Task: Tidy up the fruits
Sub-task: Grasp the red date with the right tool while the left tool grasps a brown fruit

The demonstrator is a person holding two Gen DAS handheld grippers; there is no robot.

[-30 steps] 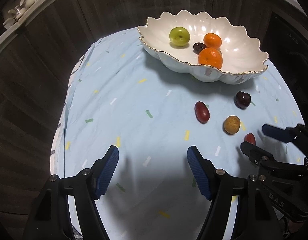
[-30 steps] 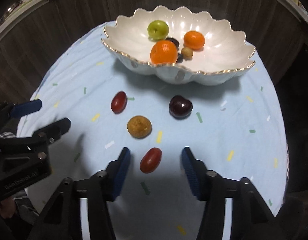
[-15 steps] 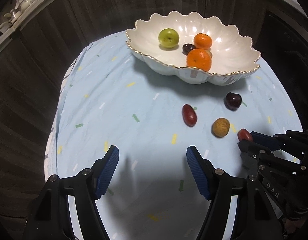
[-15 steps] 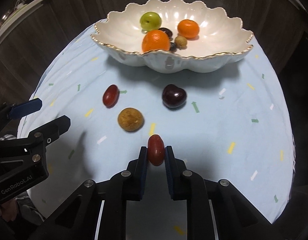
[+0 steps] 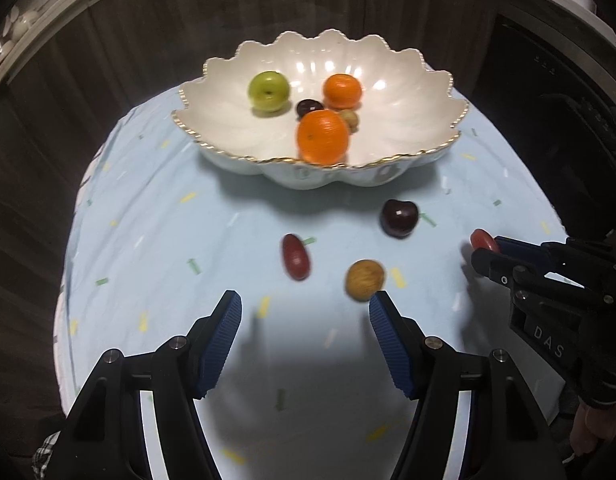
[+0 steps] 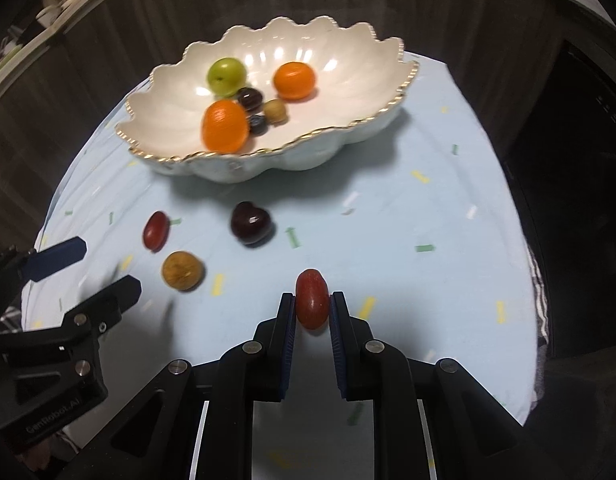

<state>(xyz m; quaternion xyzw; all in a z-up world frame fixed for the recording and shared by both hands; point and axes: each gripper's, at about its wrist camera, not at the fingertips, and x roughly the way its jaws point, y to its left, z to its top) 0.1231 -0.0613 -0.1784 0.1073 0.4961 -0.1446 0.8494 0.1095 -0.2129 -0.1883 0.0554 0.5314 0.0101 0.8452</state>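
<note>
My right gripper is shut on a red grape tomato and holds it above the blue cloth; it also shows in the left wrist view, with the tomato at its tip. My left gripper is open and empty, just short of a red oval fruit and a brown round fruit. A dark cherry lies beyond them. The white scalloped bowl holds a green fruit, two oranges and small dark and brown fruits.
The table wears a light blue cloth with small coloured dashes. Dark wood panelling surrounds it. The cloth edge falls off at the left and right. My left gripper shows at the left of the right wrist view.
My right gripper closed on the red grape tomato and lifted it off the cloth, moving toward the bowl. My left gripper moved forward, closer to the loose fruits, still open.
</note>
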